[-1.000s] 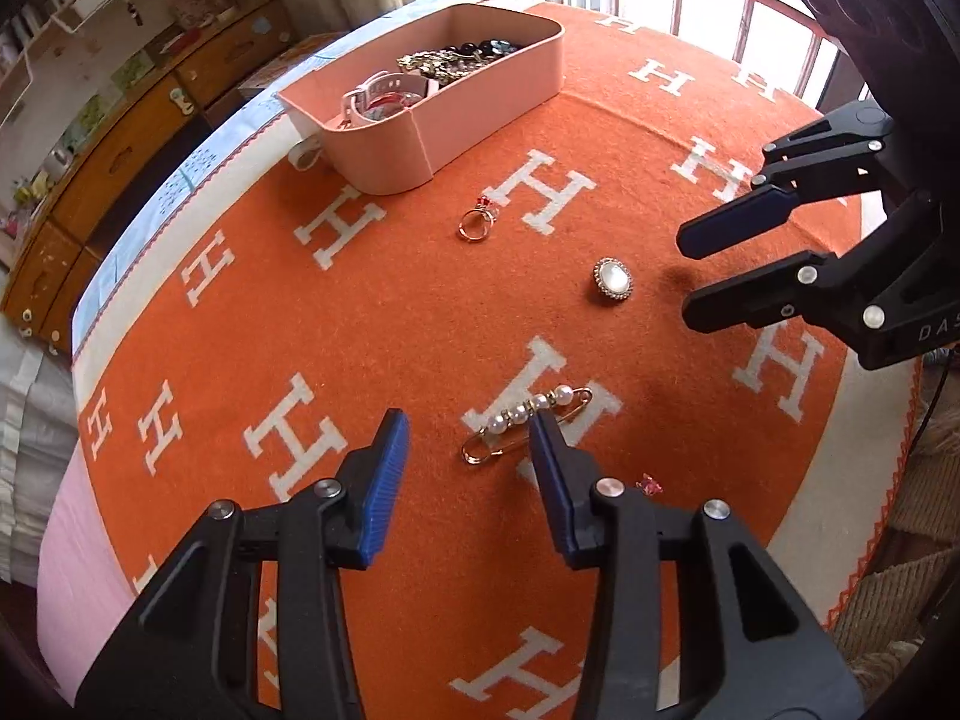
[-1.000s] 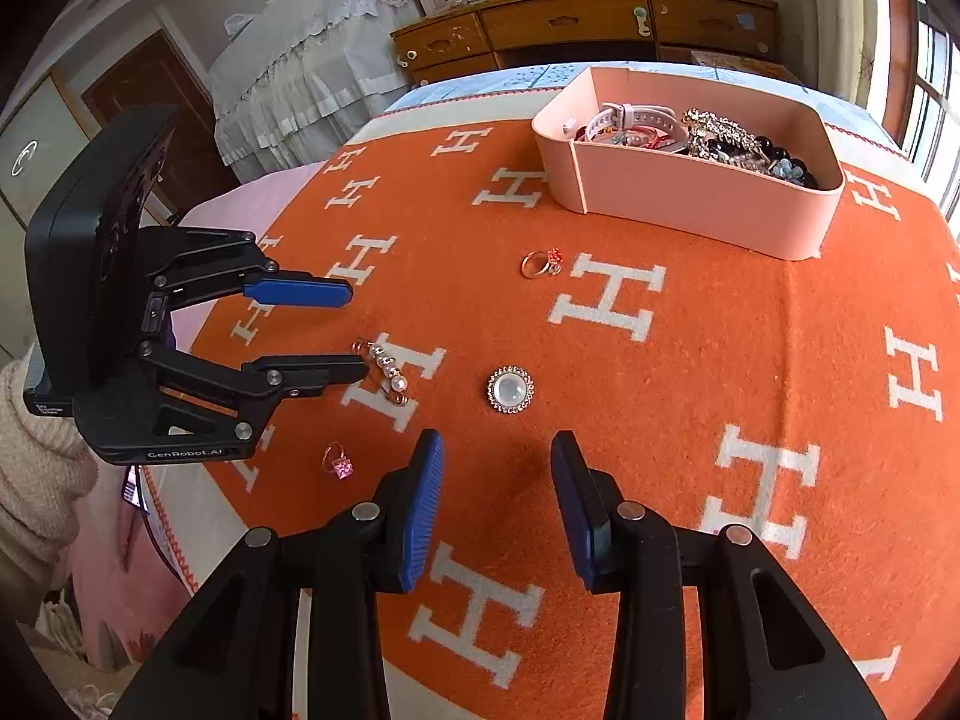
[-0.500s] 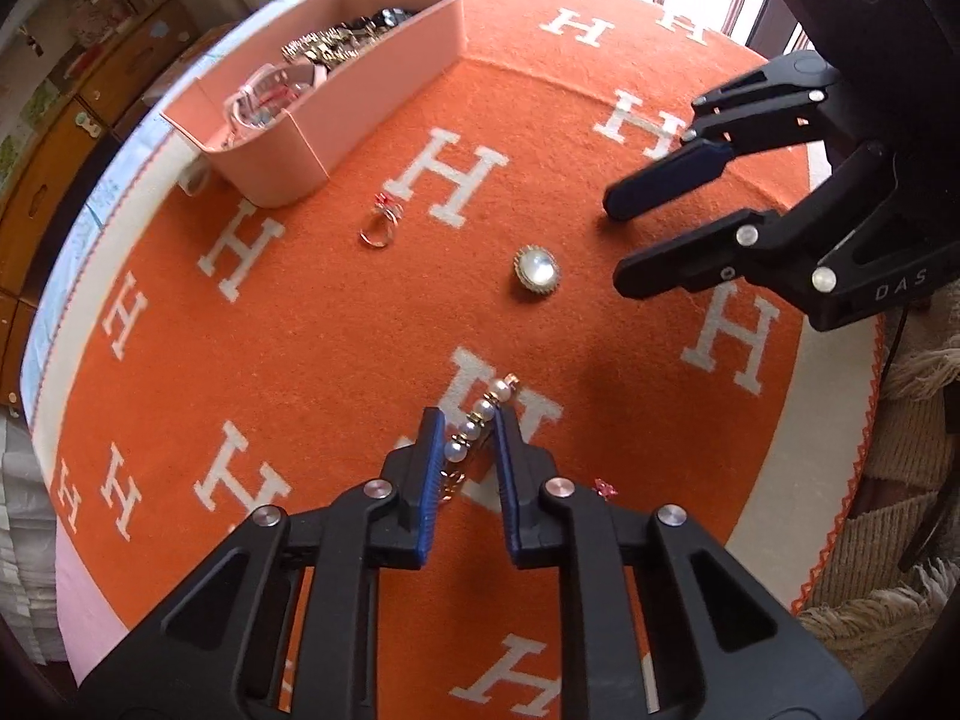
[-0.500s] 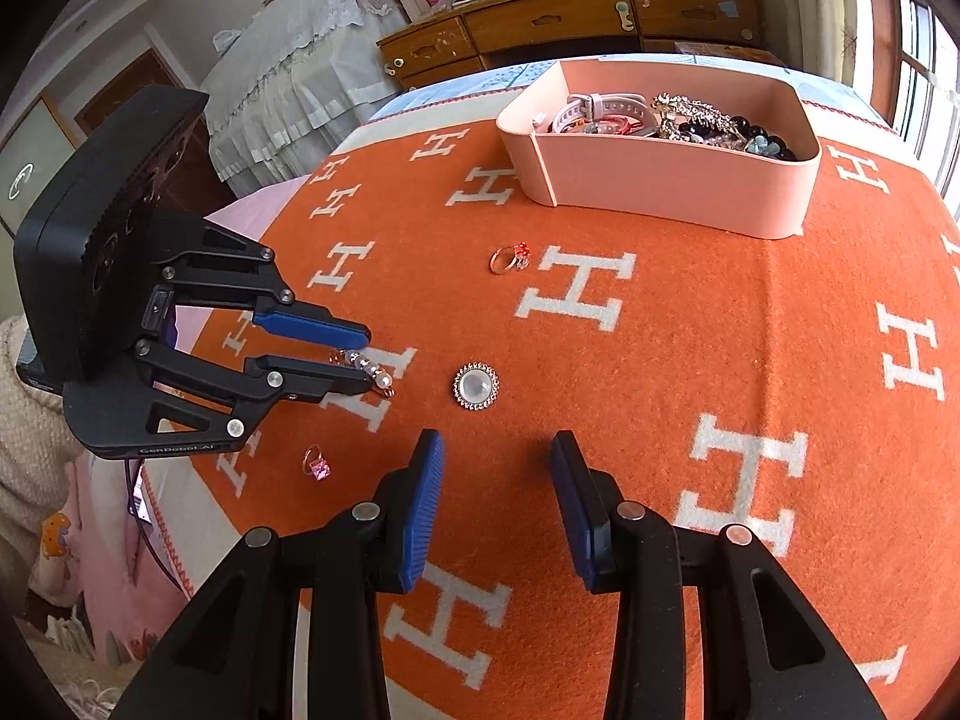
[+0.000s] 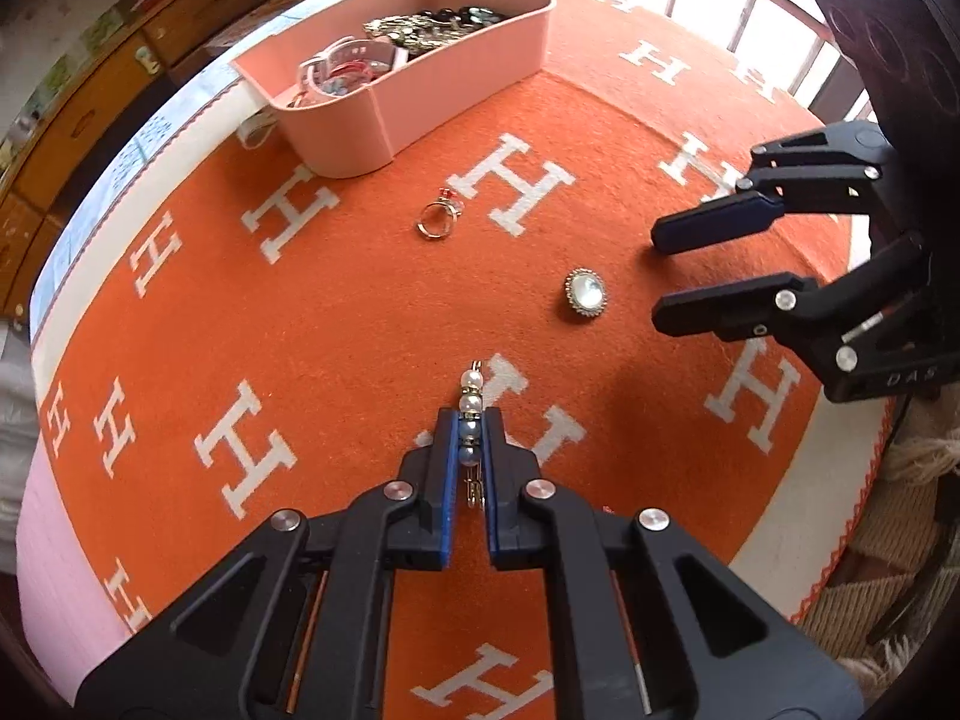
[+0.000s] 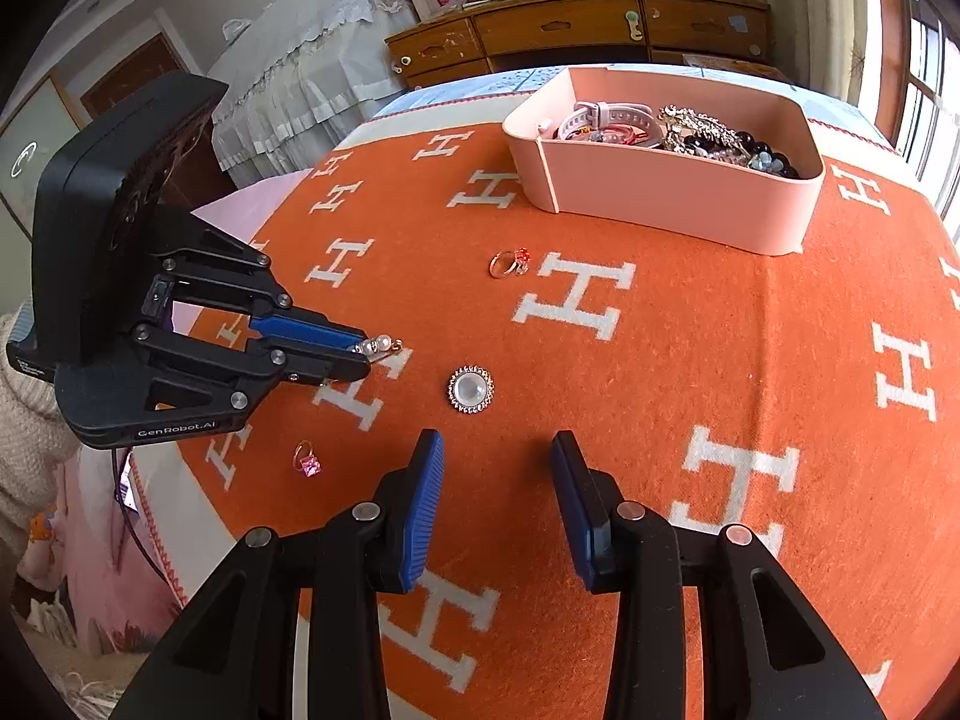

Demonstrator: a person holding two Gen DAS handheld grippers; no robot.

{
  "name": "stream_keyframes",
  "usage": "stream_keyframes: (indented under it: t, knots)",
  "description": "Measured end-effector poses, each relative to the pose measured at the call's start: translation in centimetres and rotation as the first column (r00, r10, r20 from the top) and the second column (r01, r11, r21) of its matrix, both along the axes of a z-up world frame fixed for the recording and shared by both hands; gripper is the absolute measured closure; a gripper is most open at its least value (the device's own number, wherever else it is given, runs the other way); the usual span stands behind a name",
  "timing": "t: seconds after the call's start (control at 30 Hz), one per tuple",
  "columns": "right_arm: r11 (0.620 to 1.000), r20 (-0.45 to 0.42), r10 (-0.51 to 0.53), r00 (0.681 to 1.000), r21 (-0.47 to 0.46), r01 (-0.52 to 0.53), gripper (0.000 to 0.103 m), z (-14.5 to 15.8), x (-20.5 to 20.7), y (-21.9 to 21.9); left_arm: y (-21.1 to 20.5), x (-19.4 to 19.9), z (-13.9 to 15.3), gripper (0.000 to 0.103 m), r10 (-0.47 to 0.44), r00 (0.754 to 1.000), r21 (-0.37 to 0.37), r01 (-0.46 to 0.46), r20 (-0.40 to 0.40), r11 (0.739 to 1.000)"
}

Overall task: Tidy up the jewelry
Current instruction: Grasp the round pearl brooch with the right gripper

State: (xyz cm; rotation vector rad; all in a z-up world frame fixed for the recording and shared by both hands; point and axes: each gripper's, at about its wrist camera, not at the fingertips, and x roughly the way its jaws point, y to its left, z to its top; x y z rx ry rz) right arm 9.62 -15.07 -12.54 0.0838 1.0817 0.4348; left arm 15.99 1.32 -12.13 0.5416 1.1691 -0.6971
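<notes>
My left gripper (image 5: 469, 420) is shut on a gold pearl pin (image 5: 470, 387), whose pearls stick out past the fingertips; it also shows in the right wrist view (image 6: 378, 345). My right gripper (image 6: 497, 456) is open and empty, just behind a round pearl brooch (image 6: 471, 389), which also shows in the left wrist view (image 5: 585, 294). A gold ring with a red stone (image 5: 437, 221) lies between the brooch and the pink jewelry box (image 5: 456, 78). A ring with a pink stone (image 6: 306, 461) lies near the blanket's edge.
The pink box (image 6: 678, 204) holds a white watch, several bracelets and beads. An orange blanket with white H marks (image 6: 660, 372) covers the round table. Wooden drawers (image 6: 576, 30) stand behind it, and window bars (image 5: 750, 6) at the far side.
My left gripper moved onto the pearl pin and closed on it; the pin now points forward between the fingers. My right gripper stayed open and shifted slightly.
</notes>
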Motion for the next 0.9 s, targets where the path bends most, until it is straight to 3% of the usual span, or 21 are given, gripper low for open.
stream_keyframes:
  t: [0.1,0.17,0.37,0.5,0.6,0.67,0.9]
  knots:
    - [0.999,0.02,0.03,0.999,-0.039,-0.029,0.066,-0.1,0.5,0.8,0.8,-0.3,0.4,0.098,0.117,0.993,-0.029,-0.117,0.013,0.993]
    - [0.997,0.033,0.054,0.998,-0.065,-0.052,0.066,-0.1,0.7,1.6,1.5,-0.4,0.4,0.098,0.221,0.975,-0.035,-0.221,-0.015,0.975]
    - [0.983,0.07,0.13,0.989,-0.14,-0.12,0.066,-0.4,1.5,4.2,3.8,-2.3,1.5,0.098,0.415,0.908,-0.17,-0.418,-0.054,0.892]
    - [0.973,0.088,0.149,0.985,-0.192,-0.13,0.069,-0.5,1.6,5.3,5.1,-3.1,1.5,0.098,0.475,0.877,-0.227,-0.479,-0.076,0.848]
    - [0.966,0.099,0.156,0.983,-0.225,-0.13,0.077,-0.6,1.6,5.6,5.9,-3.3,1.1,0.098,0.501,0.859,-0.237,-0.51,-0.099,0.827]
    - [0.964,0.106,0.151,0.983,-0.235,-0.123,0.083,-0.7,1.7,5.6,5.6,-3.3,0.9,0.098,0.51,0.853,-0.241,-0.52,-0.107,0.819]
    - [0.967,0.098,0.136,0.986,-0.227,-0.111,0.084,-0.5,1.4,5.2,6.2,-3.5,1.3,0.098,0.525,0.844,-0.256,-0.535,-0.109,0.805]
